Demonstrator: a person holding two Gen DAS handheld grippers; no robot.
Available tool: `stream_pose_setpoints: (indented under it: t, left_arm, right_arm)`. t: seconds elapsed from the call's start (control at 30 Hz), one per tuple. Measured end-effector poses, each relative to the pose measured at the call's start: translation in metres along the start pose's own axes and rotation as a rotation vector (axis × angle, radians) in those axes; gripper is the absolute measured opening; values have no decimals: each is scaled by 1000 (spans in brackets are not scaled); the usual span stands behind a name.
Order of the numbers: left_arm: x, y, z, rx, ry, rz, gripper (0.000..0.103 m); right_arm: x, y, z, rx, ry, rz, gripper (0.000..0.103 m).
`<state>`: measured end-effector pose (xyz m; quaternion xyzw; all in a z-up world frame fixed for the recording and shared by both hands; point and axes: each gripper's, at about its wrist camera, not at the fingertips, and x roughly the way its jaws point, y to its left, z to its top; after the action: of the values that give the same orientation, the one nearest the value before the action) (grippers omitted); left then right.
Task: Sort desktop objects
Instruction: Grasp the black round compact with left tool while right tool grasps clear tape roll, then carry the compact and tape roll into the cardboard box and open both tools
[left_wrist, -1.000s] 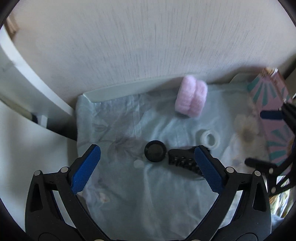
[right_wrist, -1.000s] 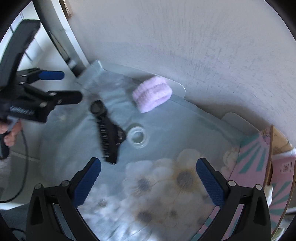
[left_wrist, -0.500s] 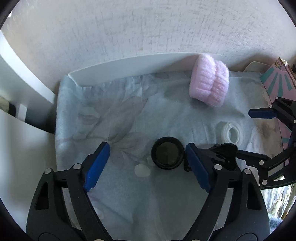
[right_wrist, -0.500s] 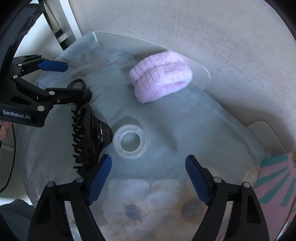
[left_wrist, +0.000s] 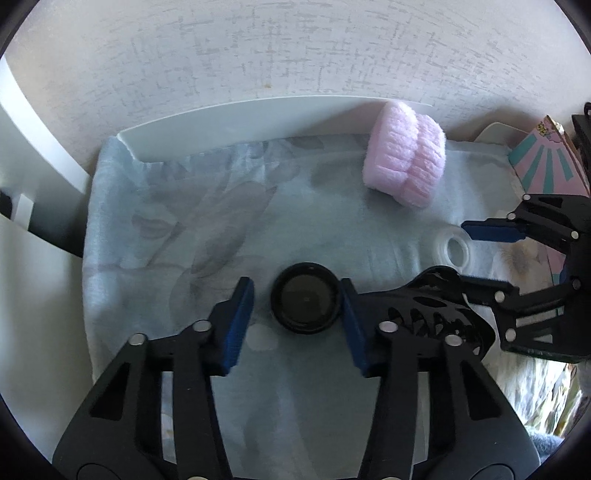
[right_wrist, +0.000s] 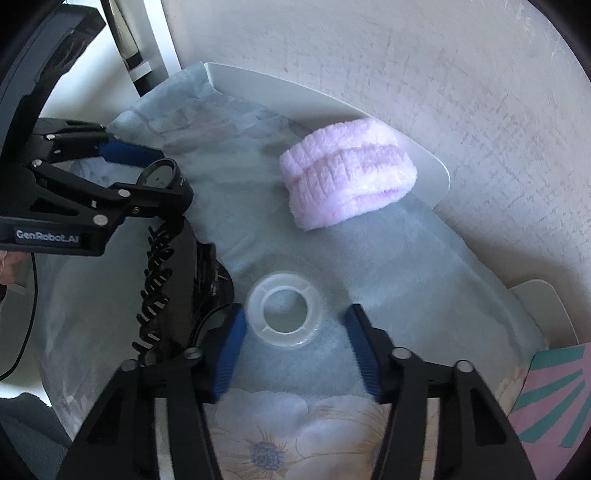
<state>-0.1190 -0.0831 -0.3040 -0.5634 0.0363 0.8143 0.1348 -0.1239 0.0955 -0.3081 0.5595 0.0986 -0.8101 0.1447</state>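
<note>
Fingers (left_wrist: 297, 291) closing around round black cap (left_wrist: 305, 302), others (right_wrist: 295, 319) around translucent ring (right_wrist: 284, 309), neither gripped.

Blue floral cloth (left_wrist: 192, 236) on table

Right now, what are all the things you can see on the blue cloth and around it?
cap: one, black, round, on the cloth between the left fingers
ring: one, clear plastic, on the cloth between the right fingers
hair clip: one, black, toothed, between cap and ring
headband: one, pink, fluffy, near the wall
cloth: one, pale blue with flowers, over the table
box: one, pink with teal stripes, at the cloth's right edge
wall: white, behind
left gripper: black with blue fingers, just been closing around the cap
right gripper: same colours, just been closing around the ring
</note>
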Motion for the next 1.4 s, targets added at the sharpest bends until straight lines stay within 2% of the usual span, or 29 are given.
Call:
stream_pose_setpoints:
  t: [0.07,0.67,0.93,1.0,1.07,1.23,1.4]
  left_arm:
    - [0,-1,0,1,0,-9,34]
    - [-28,0,1,-10,-19,2,33]
    - [-71,-17,19,12,-61,-8,33]
    - [-83,-31,32,21,-73,-8,33]
    - [-104,-29,36,32,-89,-14,33]
    - [-132,-51,53,69,-131,-31,33]
    - [-156,-77,67,87,-158,-63,33]
  right_arm:
    - [0,0,0,-5,-2,1,40]
    - [-13,-8,8,25,-19,5,40]
    - [-51,-20,15,114,-68,67,40]
    - [-69,-16,14,133,-87,63,40]
    - [-84,-14,10,150,-104,52,40]
    - [-120,-42,-4,234,-156,43,40]
    - [-142,-46,-3,276,-208,-6,40]
